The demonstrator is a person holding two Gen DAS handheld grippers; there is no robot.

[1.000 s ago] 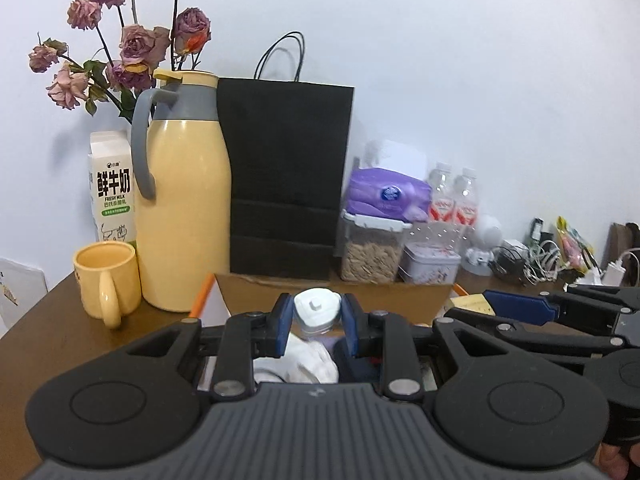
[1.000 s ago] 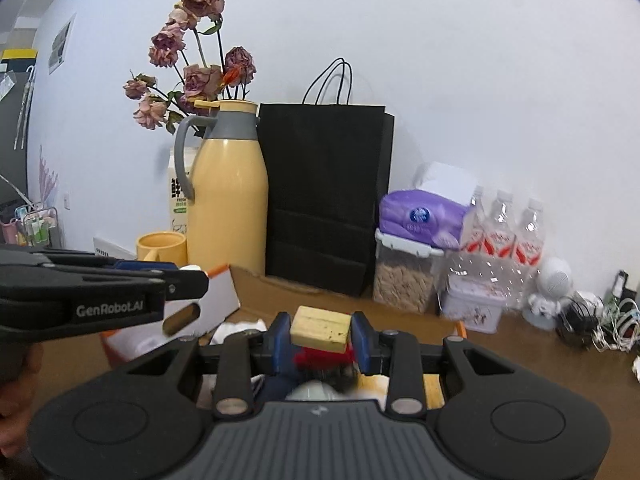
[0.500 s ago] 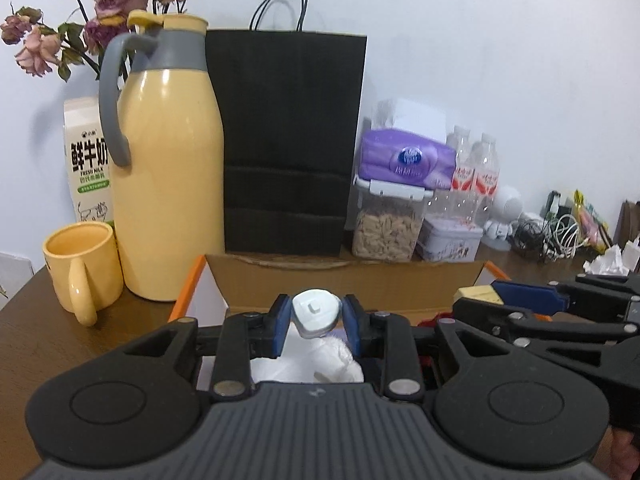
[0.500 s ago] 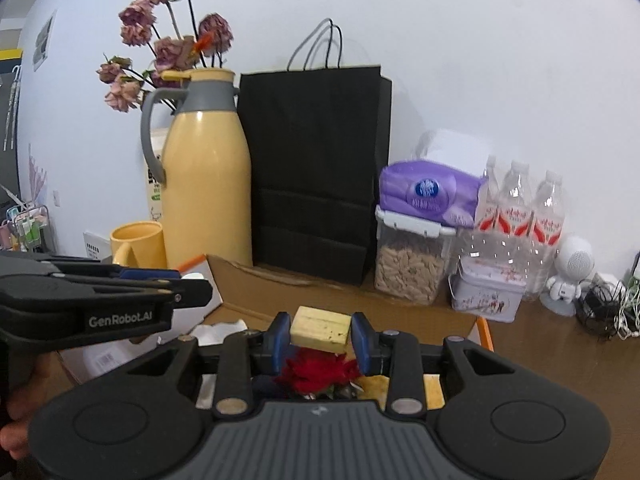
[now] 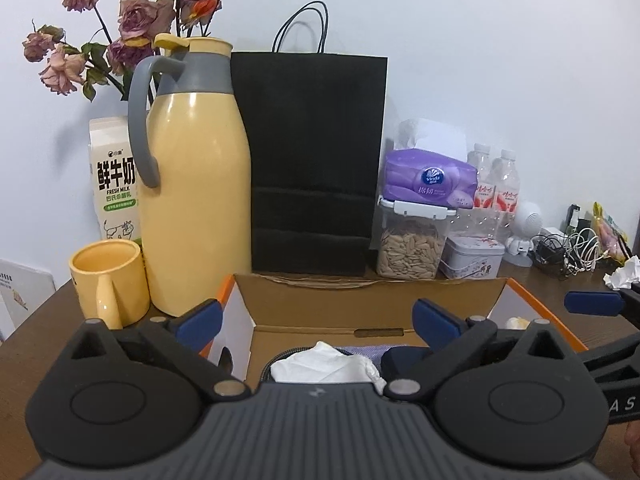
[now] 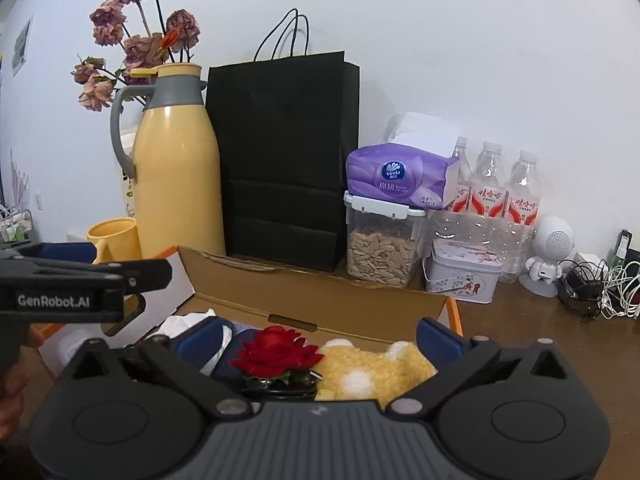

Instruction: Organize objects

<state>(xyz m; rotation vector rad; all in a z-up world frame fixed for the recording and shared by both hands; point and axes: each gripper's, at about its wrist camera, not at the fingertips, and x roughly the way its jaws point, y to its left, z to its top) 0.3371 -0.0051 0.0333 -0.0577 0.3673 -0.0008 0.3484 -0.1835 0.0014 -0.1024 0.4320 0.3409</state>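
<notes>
An open cardboard box (image 5: 360,294) with orange edges lies on the brown table in front of both grippers. My left gripper (image 5: 318,318) hangs over its near left part. Its jaws are opening and stand wide, with nothing pressed between the blue pads. Crumpled white stuff (image 5: 324,366) lies in the box below it. My right gripper (image 6: 320,336) is over the box's (image 6: 320,294) right part, its jaws also opening wide and holding nothing. A red rose (image 6: 276,352) and a yellow plush (image 6: 372,364) lie under it. The left gripper's body (image 6: 80,276) shows at the left of the right wrist view.
Behind the box stand a yellow jug (image 5: 196,184), a yellow mug (image 5: 108,280), a milk carton (image 5: 116,184) and a black paper bag (image 5: 316,160). To the right are a seed container (image 5: 412,248) with a purple tissue pack on it, a tin (image 5: 472,258), water bottles (image 6: 488,196) and cables (image 6: 600,284).
Both grippers went from shut to wide open. The white capped piece left the left jaws and the yellow block left the right jaws; neither shows now. Both hands sank a little over the box.
</notes>
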